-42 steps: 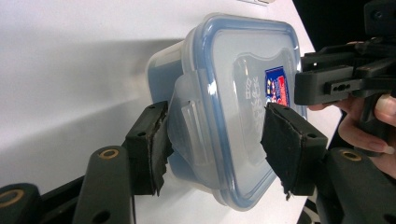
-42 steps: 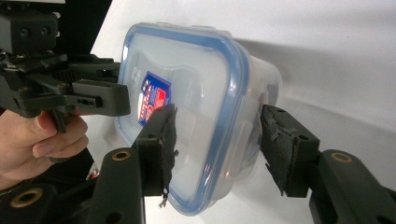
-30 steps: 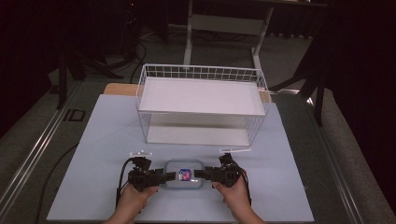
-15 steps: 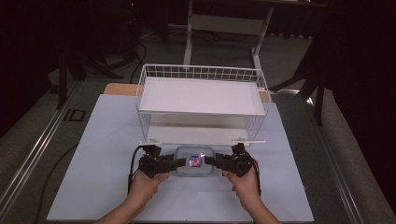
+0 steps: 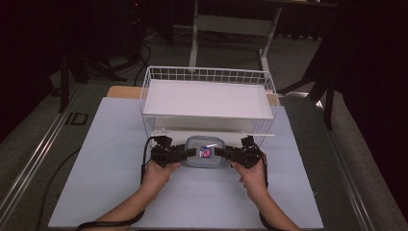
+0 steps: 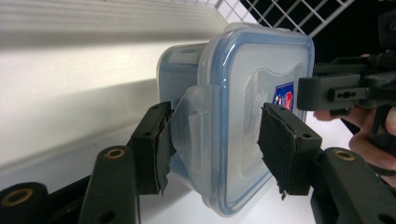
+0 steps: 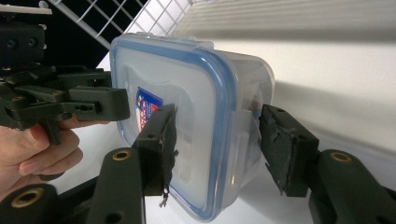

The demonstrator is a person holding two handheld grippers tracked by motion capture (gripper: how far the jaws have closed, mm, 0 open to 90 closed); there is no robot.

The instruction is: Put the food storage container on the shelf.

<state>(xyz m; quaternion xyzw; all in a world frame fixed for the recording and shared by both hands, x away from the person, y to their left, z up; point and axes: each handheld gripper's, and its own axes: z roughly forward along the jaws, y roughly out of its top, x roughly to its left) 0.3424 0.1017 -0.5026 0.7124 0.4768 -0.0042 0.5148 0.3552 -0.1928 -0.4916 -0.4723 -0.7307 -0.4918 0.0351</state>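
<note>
A clear plastic container (image 5: 204, 151) with a blue-sealed lid and a red and blue sticker is held between both grippers, just in front of the white wire basket (image 5: 207, 73). My left gripper (image 5: 190, 153) clamps its left end and my right gripper (image 5: 219, 152) clamps its right end. In the left gripper view, the pads (image 6: 280, 140) press the lid and side latch of the container (image 6: 247, 84). In the right gripper view, the container (image 7: 187, 88) sits between the jaws of my right gripper (image 7: 217, 140), with the other gripper (image 7: 88, 105) beyond it.
The wire basket holds a raised white panel (image 5: 202, 98), with an open gap beneath it facing the person. A pale mat (image 5: 110, 159) covers the table. Dark floor, cables and a desk frame (image 5: 231, 24) lie beyond the table's far edge.
Both grippers have carried the container away from the person, from near the table's front edge up to the front of the wire basket.
</note>
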